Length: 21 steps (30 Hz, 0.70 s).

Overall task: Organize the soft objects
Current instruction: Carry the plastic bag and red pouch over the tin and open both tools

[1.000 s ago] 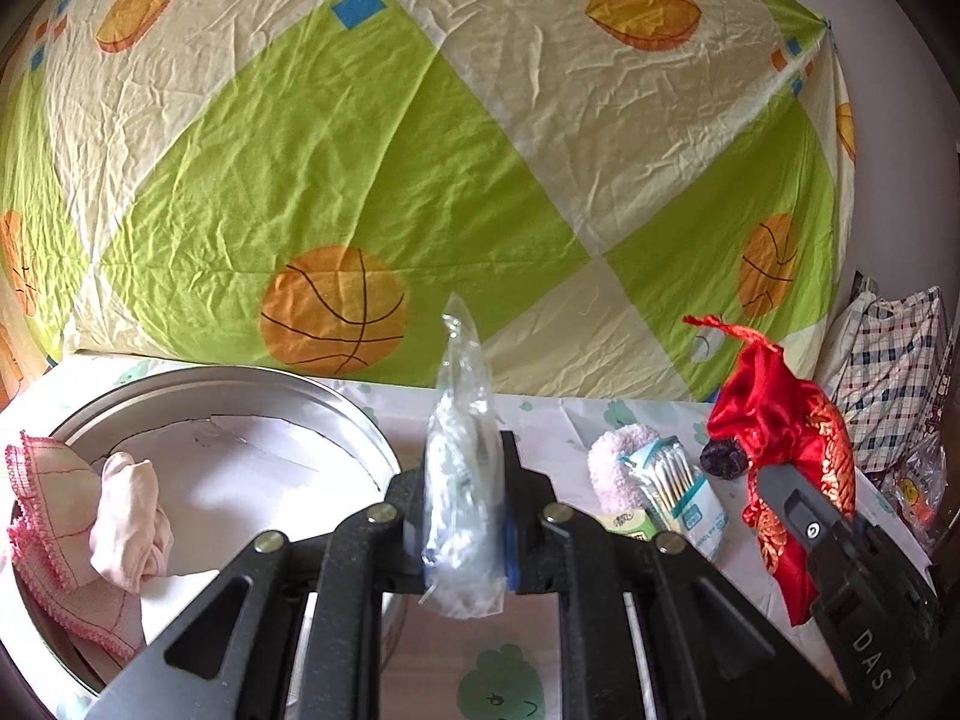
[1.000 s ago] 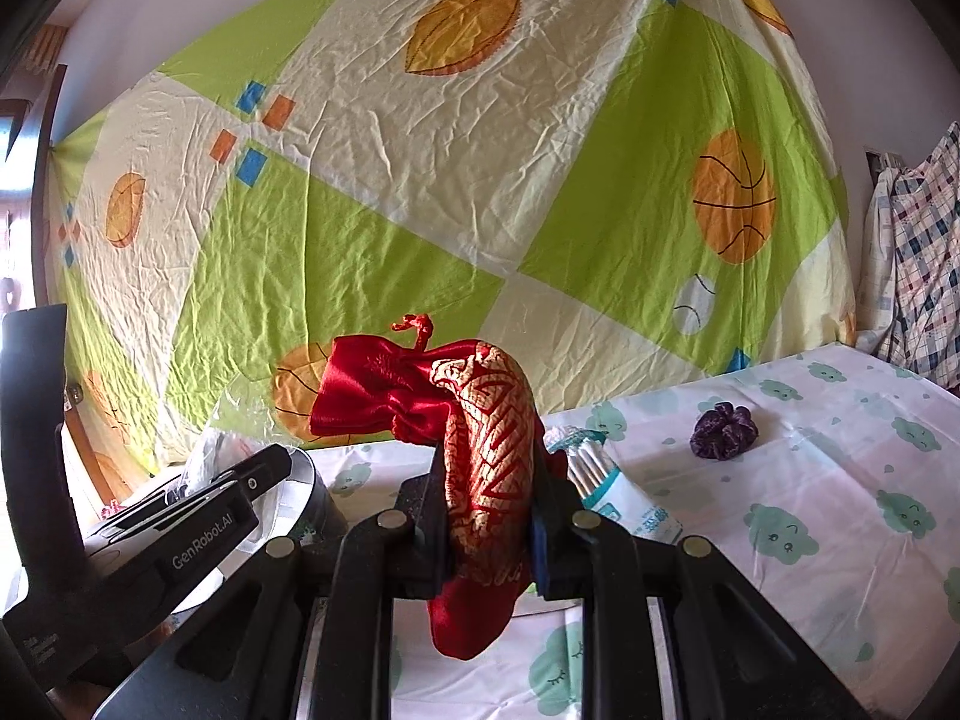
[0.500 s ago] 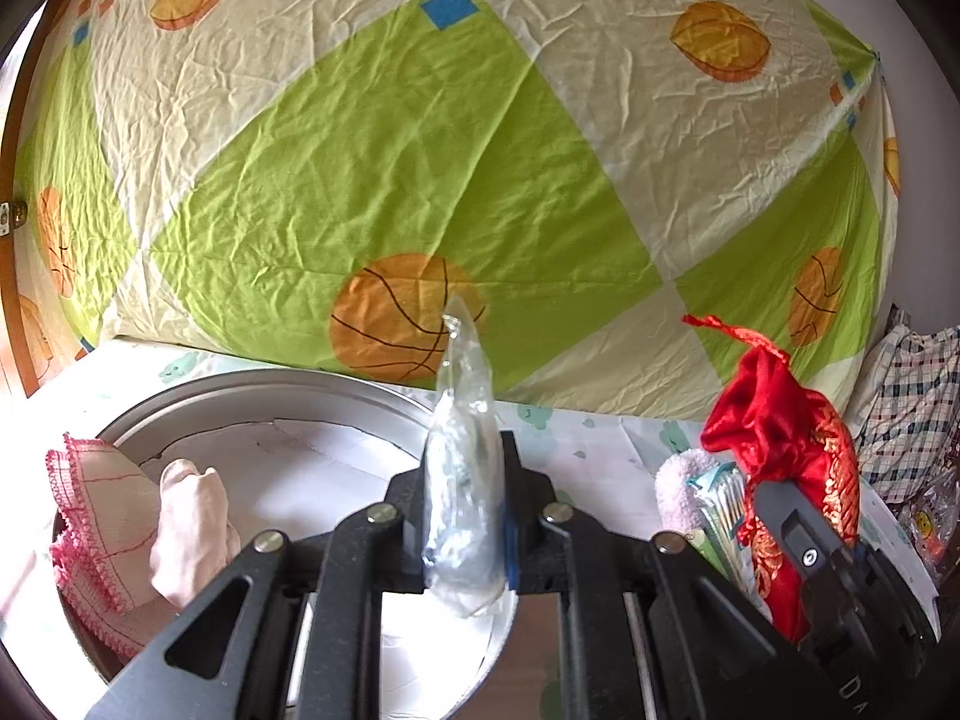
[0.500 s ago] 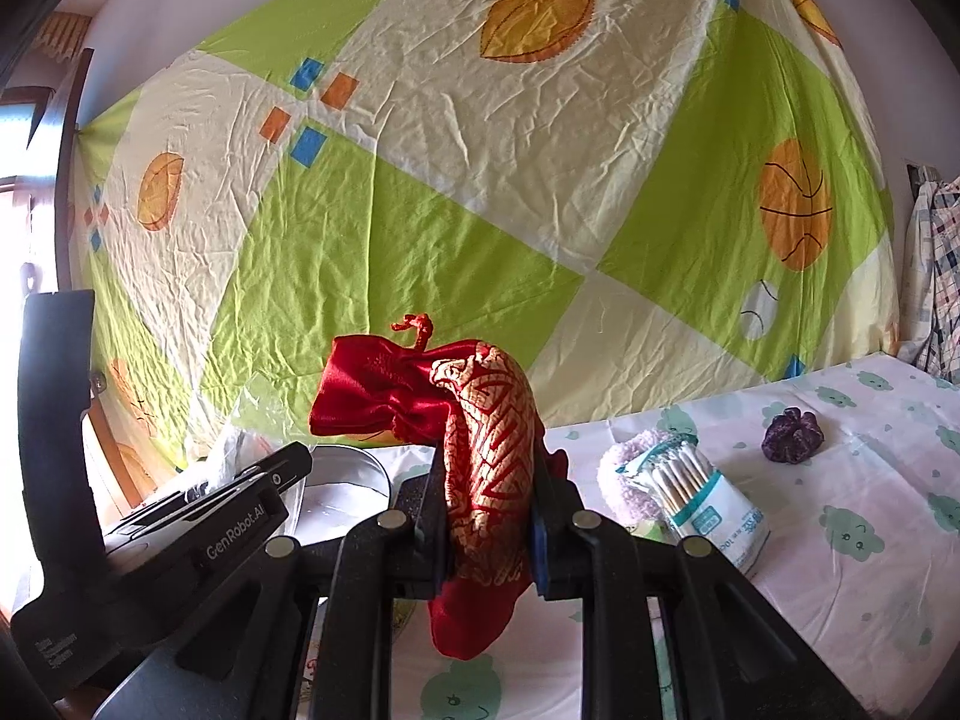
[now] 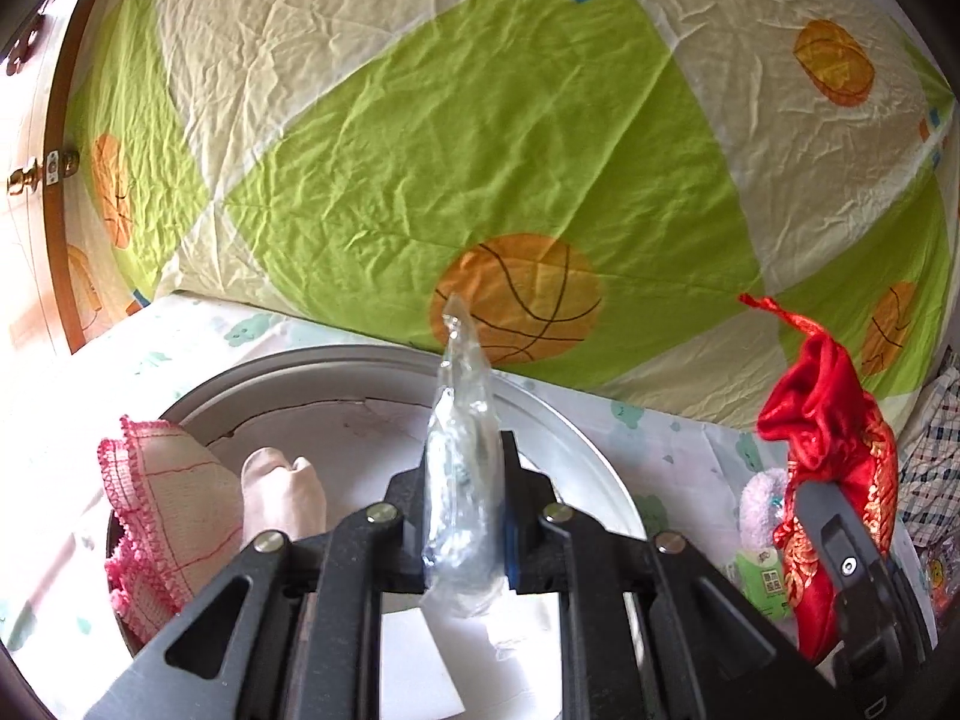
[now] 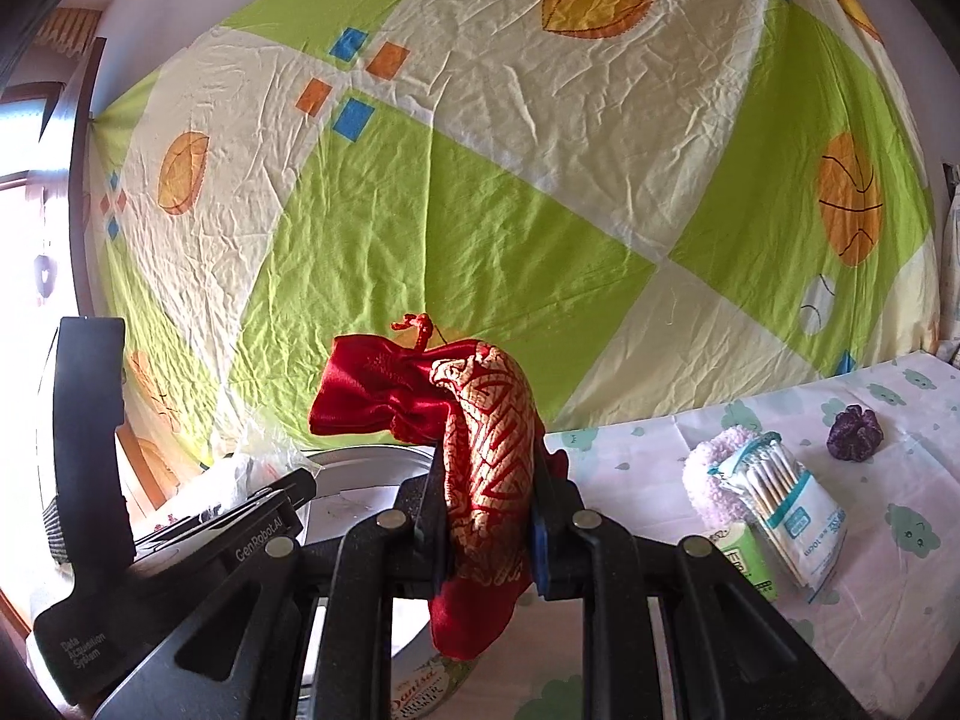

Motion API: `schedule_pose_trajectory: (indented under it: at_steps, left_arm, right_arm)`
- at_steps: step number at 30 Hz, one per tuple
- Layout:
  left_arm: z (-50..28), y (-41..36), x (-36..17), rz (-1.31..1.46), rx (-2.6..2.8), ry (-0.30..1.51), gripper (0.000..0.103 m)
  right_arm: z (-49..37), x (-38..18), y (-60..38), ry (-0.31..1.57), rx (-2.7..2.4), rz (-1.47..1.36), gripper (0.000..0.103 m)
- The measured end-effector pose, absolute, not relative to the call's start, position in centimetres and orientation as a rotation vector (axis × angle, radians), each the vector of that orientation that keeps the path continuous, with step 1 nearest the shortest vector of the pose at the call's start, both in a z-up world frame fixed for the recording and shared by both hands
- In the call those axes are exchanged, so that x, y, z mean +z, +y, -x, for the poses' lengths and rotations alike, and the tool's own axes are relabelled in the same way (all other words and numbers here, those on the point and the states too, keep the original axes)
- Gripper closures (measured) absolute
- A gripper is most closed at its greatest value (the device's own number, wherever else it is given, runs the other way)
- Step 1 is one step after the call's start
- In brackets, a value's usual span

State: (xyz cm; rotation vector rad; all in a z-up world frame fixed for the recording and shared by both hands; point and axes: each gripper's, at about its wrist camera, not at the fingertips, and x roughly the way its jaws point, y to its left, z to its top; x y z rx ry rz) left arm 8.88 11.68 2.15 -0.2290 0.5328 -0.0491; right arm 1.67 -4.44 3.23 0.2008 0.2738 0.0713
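My left gripper is shut on a clear plastic bag and holds it above the round metal tin. In the tin lie a pink-edged cloth and a pale pink sock. My right gripper is shut on a red and gold drawstring pouch, held just right of the tin; the pouch also shows in the left wrist view. A fluffy lilac puff and a purple scrunchie lie on the table to the right.
A pack of cotton swabs leans on the puff, with a small green box beside it. A basketball-print sheet hangs behind the table. Checked cloth hangs at the far right. The left gripper's body is close on the left of the right one.
Both grippers have moved left with their loads. The left gripper with the plastic bag now hangs over the tin; the pouch has come up beside the tin's right rim.
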Motion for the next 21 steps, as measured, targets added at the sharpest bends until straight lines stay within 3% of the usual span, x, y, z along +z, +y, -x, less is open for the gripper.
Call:
schedule_pose_trajectory:
  at_steps: [21]
  left_arm:
    - [-11.2, 16.1, 1.1, 0.178, 0.148, 0.658, 0.089]
  right_arm:
    - [-8.7, 1.0, 0.4, 0.444, 0.139, -0.218, 0.08]
